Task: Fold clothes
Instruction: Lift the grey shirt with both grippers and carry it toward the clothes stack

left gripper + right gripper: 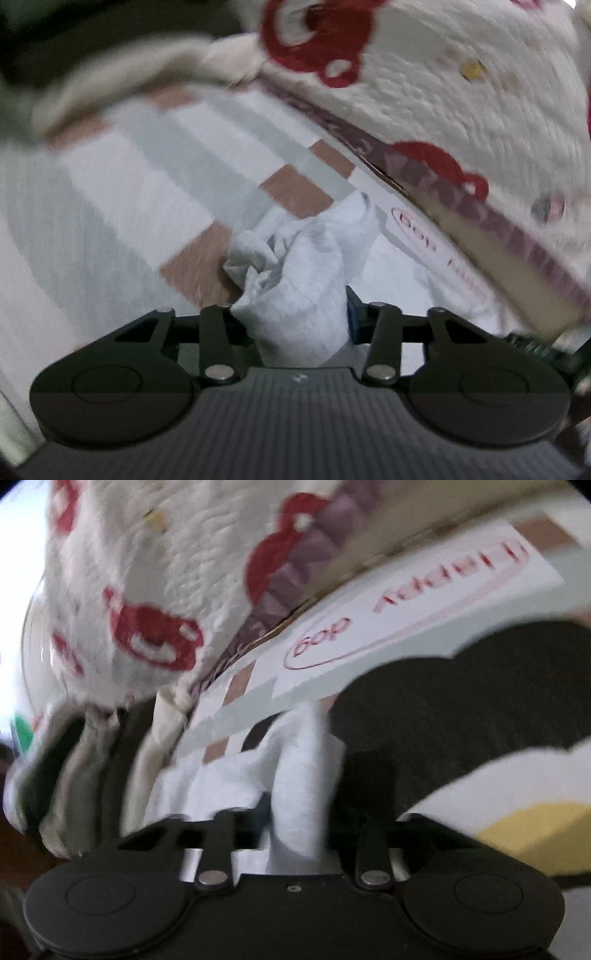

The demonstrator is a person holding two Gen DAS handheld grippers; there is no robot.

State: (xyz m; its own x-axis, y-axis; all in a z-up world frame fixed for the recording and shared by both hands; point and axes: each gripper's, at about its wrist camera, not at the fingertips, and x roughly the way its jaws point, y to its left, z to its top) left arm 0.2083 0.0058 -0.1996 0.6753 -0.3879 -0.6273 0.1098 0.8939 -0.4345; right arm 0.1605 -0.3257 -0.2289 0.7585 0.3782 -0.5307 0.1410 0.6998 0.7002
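White garment [295, 280] is clamped in both the left gripper [295, 321] and right gripper [295, 823]; bunched cloth could slip beside the blanket [461, 92].

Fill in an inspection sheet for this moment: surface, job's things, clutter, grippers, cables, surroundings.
Surface: checked bedsheet in white, pale green and brown, with red lettering.
Job's things: white garment, bunched, held at both ends.
Clutter: black cloth and a folded stack beside it.
Grippers: left gripper and right gripper each closed on the white garment.
Cables: nothing seen.
Surroundings: fluffy white blanket with red bear prints at the bed's edge.
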